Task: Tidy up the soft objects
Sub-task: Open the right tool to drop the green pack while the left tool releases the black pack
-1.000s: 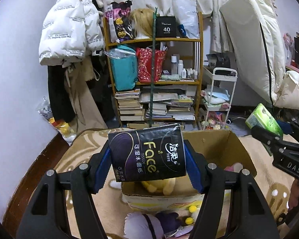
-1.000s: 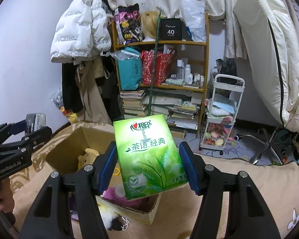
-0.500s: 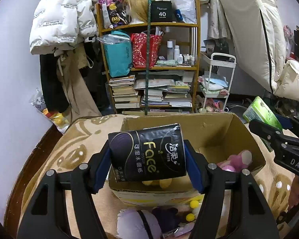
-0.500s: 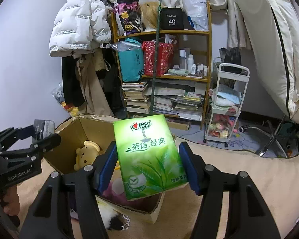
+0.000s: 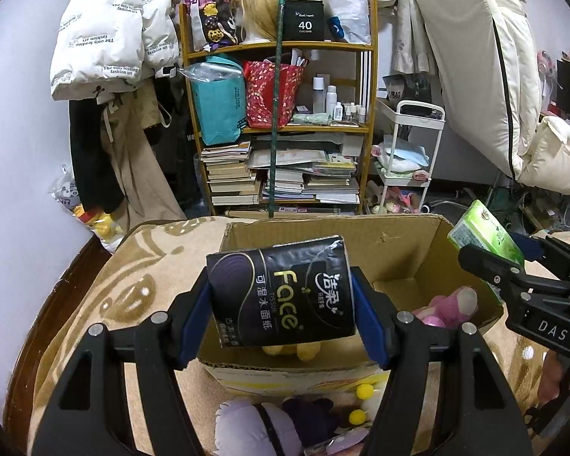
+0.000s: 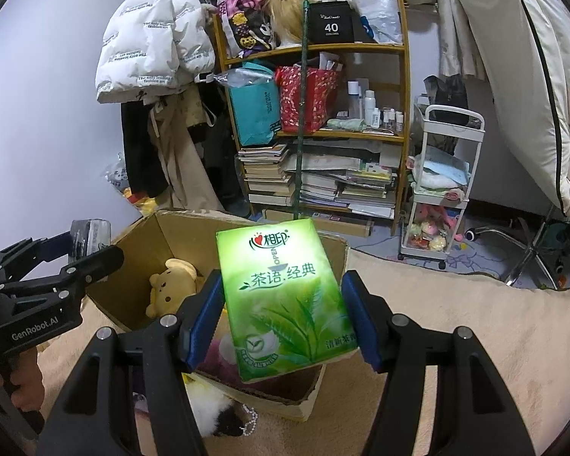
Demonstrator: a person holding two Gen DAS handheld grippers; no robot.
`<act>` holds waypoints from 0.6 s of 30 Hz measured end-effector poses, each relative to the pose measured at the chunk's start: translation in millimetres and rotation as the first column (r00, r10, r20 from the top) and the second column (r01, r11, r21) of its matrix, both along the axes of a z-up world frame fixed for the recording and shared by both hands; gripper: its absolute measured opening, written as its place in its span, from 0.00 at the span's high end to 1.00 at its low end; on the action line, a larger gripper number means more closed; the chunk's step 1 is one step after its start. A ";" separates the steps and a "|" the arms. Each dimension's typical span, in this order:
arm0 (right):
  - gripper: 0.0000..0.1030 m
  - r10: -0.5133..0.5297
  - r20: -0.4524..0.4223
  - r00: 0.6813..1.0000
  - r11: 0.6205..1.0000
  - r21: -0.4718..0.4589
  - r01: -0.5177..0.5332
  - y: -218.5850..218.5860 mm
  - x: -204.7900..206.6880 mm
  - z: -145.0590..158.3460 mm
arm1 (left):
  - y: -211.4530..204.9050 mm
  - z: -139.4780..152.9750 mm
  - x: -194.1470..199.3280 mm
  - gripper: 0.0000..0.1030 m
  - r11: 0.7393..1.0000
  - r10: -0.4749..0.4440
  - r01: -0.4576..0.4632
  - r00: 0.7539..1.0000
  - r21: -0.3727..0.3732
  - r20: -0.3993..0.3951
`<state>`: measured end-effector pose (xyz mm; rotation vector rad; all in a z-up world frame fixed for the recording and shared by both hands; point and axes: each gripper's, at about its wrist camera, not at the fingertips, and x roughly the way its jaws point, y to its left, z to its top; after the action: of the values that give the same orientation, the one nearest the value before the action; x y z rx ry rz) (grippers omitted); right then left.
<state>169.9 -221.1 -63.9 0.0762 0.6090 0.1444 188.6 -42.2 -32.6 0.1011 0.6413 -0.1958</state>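
Note:
My left gripper (image 5: 283, 319) is shut on a black tissue pack (image 5: 281, 290) and holds it above the near rim of an open cardboard box (image 5: 399, 250). My right gripper (image 6: 283, 319) is shut on a green tissue pack (image 6: 288, 304), held over the same box (image 6: 140, 239) at its right side. It also shows in the left wrist view (image 5: 482, 233). Inside the box lie a yellow plush (image 6: 173, 285) and a pink plush (image 5: 450, 304). A purple and white plush (image 5: 269, 427) lies in front of the box.
The box stands on a beige patterned blanket (image 5: 133, 266). Behind it are a wooden shelf (image 5: 281, 121) of bags and books, a white trolley (image 5: 406, 159), hanging coats (image 5: 110, 38) and a propped mattress (image 5: 486, 60). A white fluffy toy (image 6: 212, 414) lies by the box.
Both grippers have moved forward and tipped down, so the box interior shows more. The packs stay gripped.

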 end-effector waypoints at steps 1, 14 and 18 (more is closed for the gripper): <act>0.35 0.002 -0.003 1.000 1.000 0.002 -0.002 0.0 0.3 -0.4 | -0.4 -0.1 0.3 0.35 1.000 -0.001 0.001 1.000 0.003 -0.002; 0.33 0.003 -0.010 1.000 1.000 0.012 -0.003 -2.2 4.1 -0.1 | -1.0 -3.0 -2.8 0.28 1.000 0.000 0.001 1.000 0.027 -0.008; 0.22 -0.002 0.001 1.000 1.000 0.021 0.002 -3.6 0.3 1.7 | 5.1 -3.5 -4.8 0.23 1.000 0.013 -0.012 1.000 0.018 -0.019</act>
<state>170.2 -224.7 -62.2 0.0967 0.6064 0.1490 183.8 -37.0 -36.1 0.1124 0.6629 -0.1792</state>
